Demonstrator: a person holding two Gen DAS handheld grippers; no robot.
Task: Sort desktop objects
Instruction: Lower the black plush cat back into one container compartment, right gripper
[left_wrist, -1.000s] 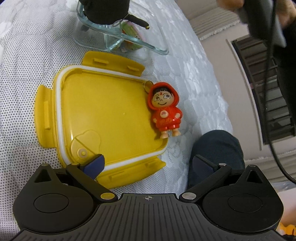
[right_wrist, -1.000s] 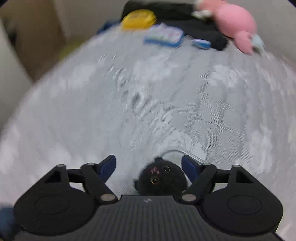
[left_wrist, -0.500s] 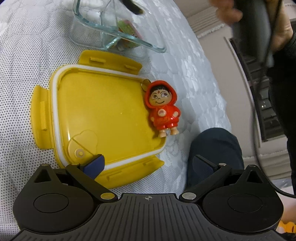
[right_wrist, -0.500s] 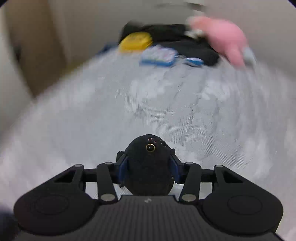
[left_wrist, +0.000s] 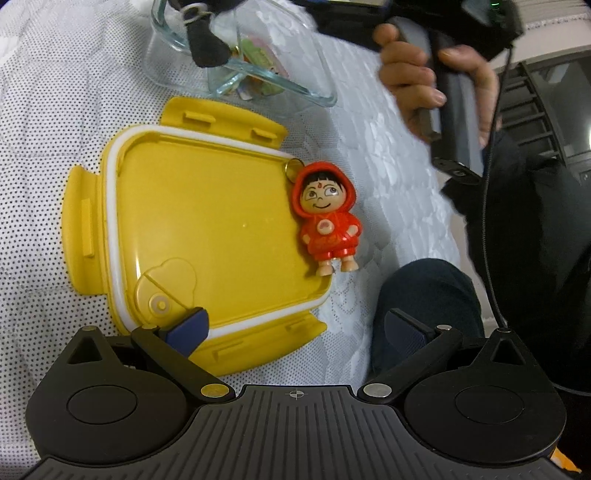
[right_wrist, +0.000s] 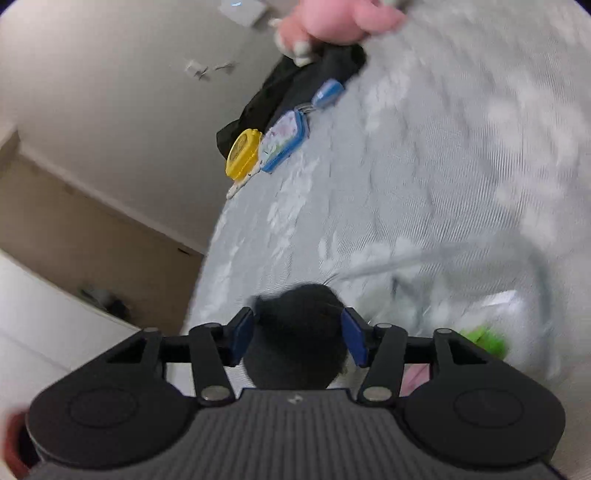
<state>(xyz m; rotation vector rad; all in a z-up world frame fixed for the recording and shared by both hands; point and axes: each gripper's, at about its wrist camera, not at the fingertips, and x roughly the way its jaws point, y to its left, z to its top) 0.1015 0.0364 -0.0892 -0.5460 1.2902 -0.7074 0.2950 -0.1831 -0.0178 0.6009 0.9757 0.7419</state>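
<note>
My right gripper (right_wrist: 298, 338) is shut on a black fluffy plush toy (right_wrist: 297, 343) and holds it above the rim of a clear glass container (right_wrist: 480, 291). In the left wrist view the glass container (left_wrist: 258, 66) stands at the top with colourful items inside, and a black part of the toy (left_wrist: 207, 44) hangs over it. My left gripper (left_wrist: 295, 328) is open and empty over the near edge of a yellow lid (left_wrist: 207, 229). A red hooded figurine keychain (left_wrist: 327, 221) lies on the lid's right edge.
The surface is a white patterned cloth (left_wrist: 388, 155). At its far side lie a yellow round case (right_wrist: 242, 153), a blue-edged card holder (right_wrist: 284, 142), a black cloth (right_wrist: 295, 85) and a pink plush (right_wrist: 332, 18). The person's hand holds the right gripper's handle (left_wrist: 443, 85).
My right gripper closed on the black plush toy, lifted it and swung over the glass container. My left gripper stayed open and moved little.
</note>
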